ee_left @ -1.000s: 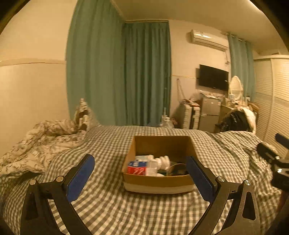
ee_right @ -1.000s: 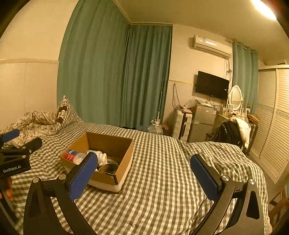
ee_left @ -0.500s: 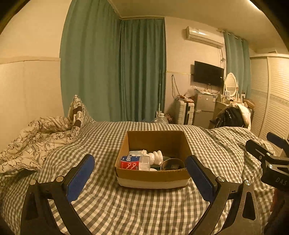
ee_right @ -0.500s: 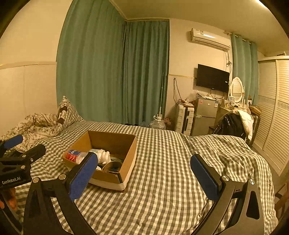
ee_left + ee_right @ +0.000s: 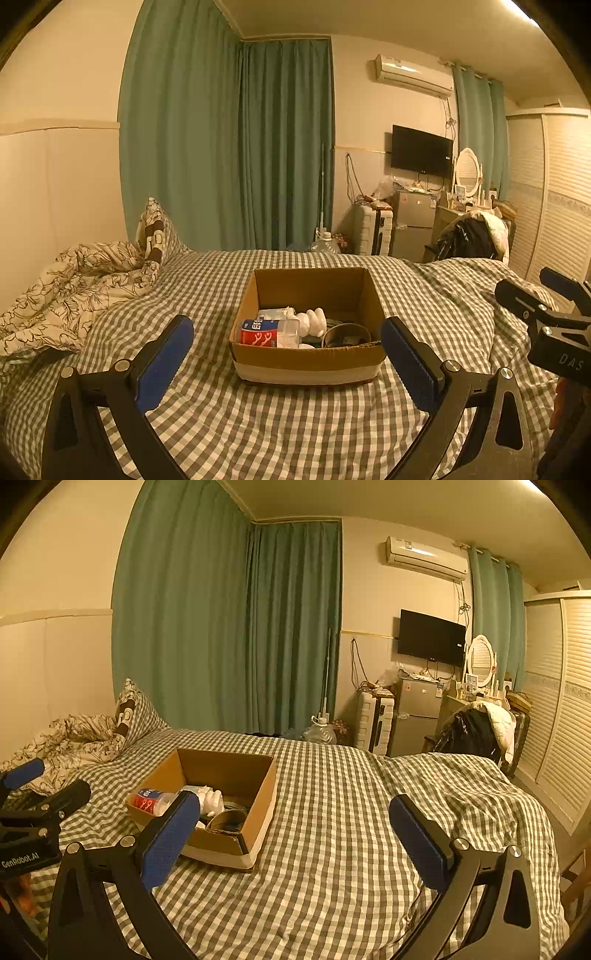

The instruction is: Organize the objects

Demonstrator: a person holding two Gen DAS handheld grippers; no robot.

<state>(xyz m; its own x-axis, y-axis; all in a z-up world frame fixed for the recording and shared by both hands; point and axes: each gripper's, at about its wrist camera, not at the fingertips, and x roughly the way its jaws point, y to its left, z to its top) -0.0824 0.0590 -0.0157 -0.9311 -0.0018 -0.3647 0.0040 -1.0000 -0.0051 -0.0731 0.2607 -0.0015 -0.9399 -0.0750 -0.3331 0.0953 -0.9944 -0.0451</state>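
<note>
An open cardboard box (image 5: 306, 356) sits on the checked bed cover, straight ahead in the left wrist view and to the left in the right wrist view (image 5: 258, 823). It holds a clear bottle with a red label (image 5: 264, 333), a white lumpy object (image 5: 313, 321), a roll of tape (image 5: 345, 333) and other items I cannot make out. My left gripper (image 5: 288, 363) is open and empty, just short of the box's near wall. My right gripper (image 5: 293, 834) is open and empty, over the bed cover to the right of the box.
A rumpled floral duvet (image 5: 74, 277) and a pillow (image 5: 153, 232) lie at the left. Green curtains (image 5: 229, 147) hang behind the bed. A small fridge (image 5: 412, 225), a suitcase (image 5: 373, 234), a chair with clothes (image 5: 469, 240) and a louvred wardrobe (image 5: 557, 206) stand at the right.
Both grippers have drawn back slightly and risen, so the box sits a little lower and more centred in the left wrist view. Both stay open and empty.
</note>
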